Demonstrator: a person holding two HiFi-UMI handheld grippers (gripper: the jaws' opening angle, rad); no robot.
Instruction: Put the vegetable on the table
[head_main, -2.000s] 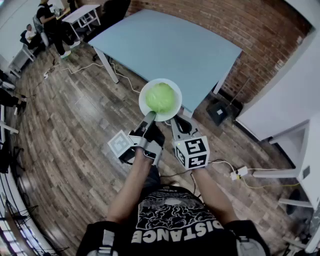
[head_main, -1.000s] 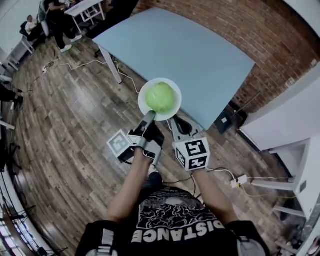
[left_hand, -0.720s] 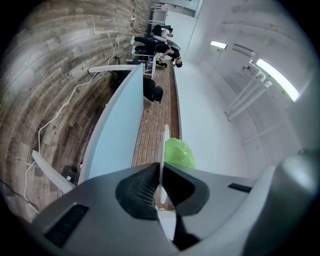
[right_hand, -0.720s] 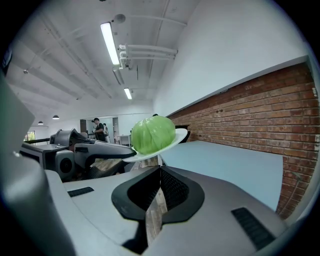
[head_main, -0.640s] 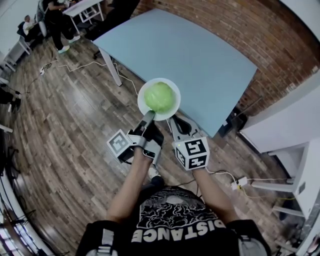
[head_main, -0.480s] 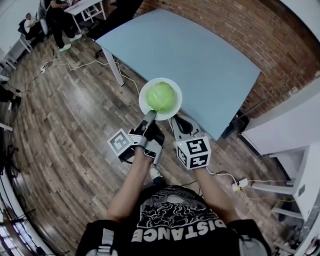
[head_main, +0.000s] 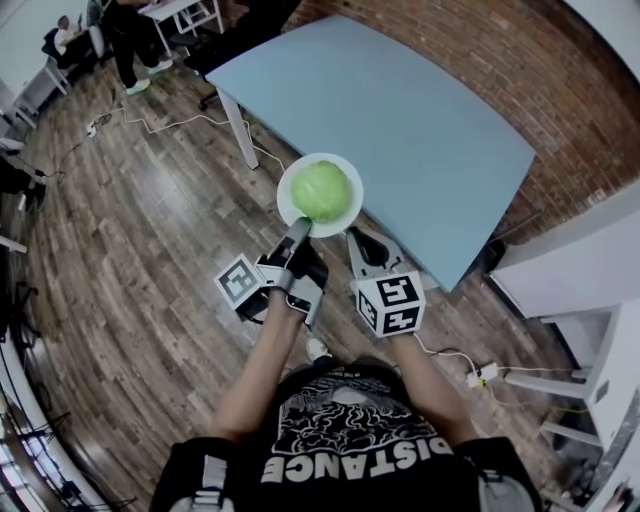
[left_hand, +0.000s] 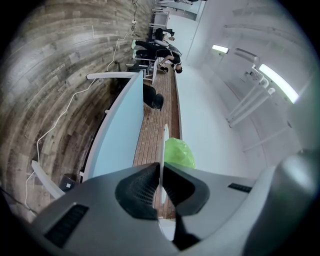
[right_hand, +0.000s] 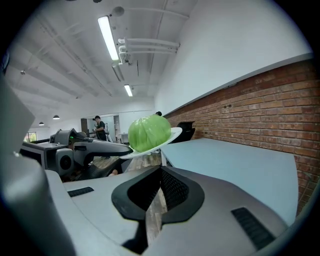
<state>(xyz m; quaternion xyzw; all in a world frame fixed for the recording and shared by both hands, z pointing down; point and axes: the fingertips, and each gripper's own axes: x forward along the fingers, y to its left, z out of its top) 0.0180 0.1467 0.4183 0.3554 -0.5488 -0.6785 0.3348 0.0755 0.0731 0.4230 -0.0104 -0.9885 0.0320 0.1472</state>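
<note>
- Currently I am pinching the rim of the white plate (head_main: 287, 196) with my left hand-held gripper (head_main: 299, 233), its jaws nearly together on the thin edge.
- The green vegetable (head_main: 320, 191) is sitting on that plate, which I am holding in the air at the near edge of the blue surface (head_main: 400, 120).
- My right hand-held gripper (head_main: 357, 243) is hanging just beside the plate, jaws pressed together on nothing.

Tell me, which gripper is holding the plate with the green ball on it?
The left gripper: its jaws pinch the rim of the white plate, which carries the green vegetable. The right gripper is shut on nothing, just beside the plate.
</note>
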